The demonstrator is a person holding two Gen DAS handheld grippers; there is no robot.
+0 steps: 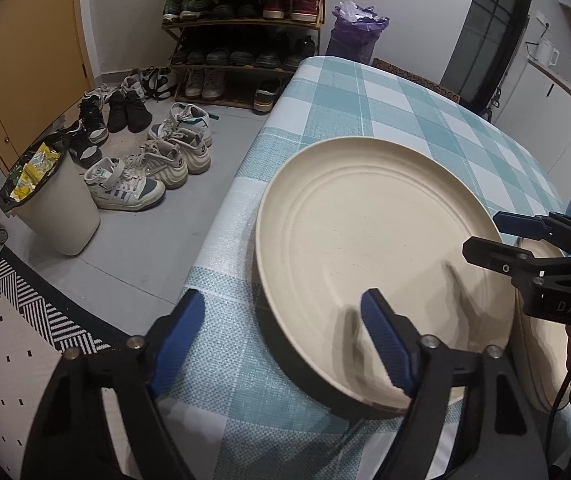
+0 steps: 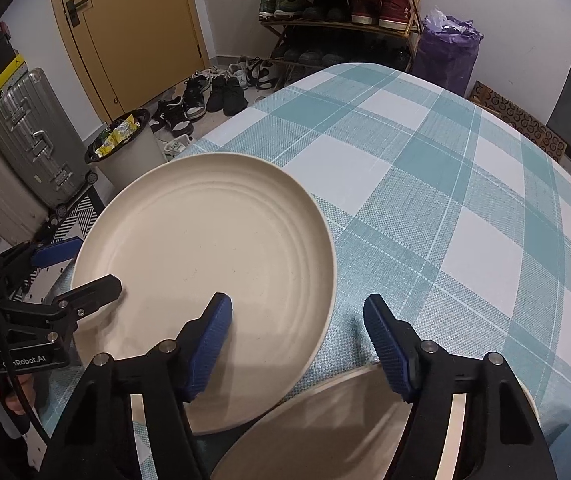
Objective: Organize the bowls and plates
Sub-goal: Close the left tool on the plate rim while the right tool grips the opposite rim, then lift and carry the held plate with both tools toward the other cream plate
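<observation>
A large cream plate [image 1: 377,252] lies flat on the checked tablecloth near the table's left edge; it also shows in the right wrist view [image 2: 205,264]. My left gripper [image 1: 281,344] is open, with its fingers either side of the plate's near left rim. My right gripper [image 2: 297,344] is open above the plate's right rim. A second cream plate [image 2: 325,428] lies just beneath the right gripper, and its edge shows in the left wrist view [image 1: 541,360]. Each gripper appears in the other's view: the right [image 1: 489,236] and the left [image 2: 81,268].
The teal-and-white checked table [image 2: 445,200] stretches away to the right. On the floor to the left stand a white bin [image 1: 57,208], several shoes [image 1: 145,160], a shoe rack [image 1: 245,32] and a silver suitcase [image 2: 37,140]. A purple bag [image 2: 445,52] stands behind the table.
</observation>
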